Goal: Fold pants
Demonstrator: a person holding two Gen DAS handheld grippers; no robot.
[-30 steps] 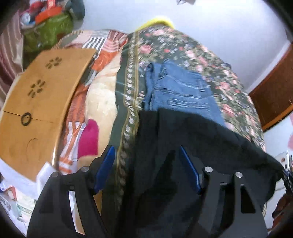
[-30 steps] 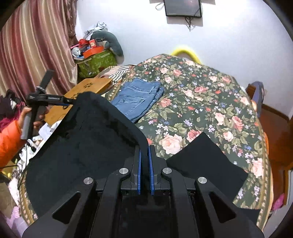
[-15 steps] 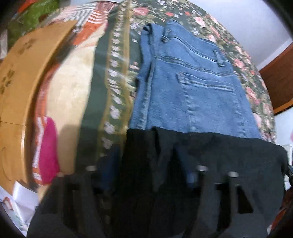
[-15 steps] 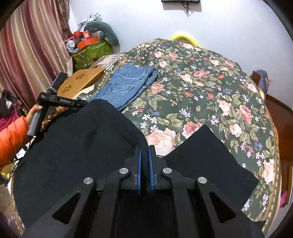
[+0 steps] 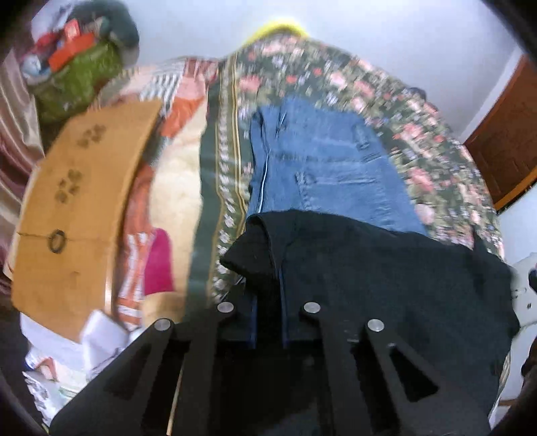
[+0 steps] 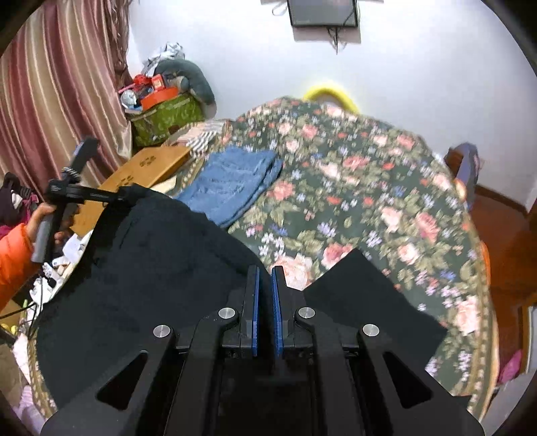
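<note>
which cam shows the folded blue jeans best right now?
Left wrist: the blue jeans fill mid-frame, pocket and seams readable despite blur, near edge hidden by the black pants. Right wrist shows them smaller and farther off on the floral bedspread.

A bed under a dark green bedspread printed with pink roses (image 6: 369,187) fills the room's middle. Behind it stands a plain white wall (image 6: 419,67) bearing a dark flat screen (image 6: 322,13). Striped maroon curtains (image 6: 57,84) hang far left, near a green patterned storage box (image 6: 167,117). A light wooden lap table (image 5: 77,187) sits left of the bed; a brown wooden door (image 5: 506,141) stands right.
</note>
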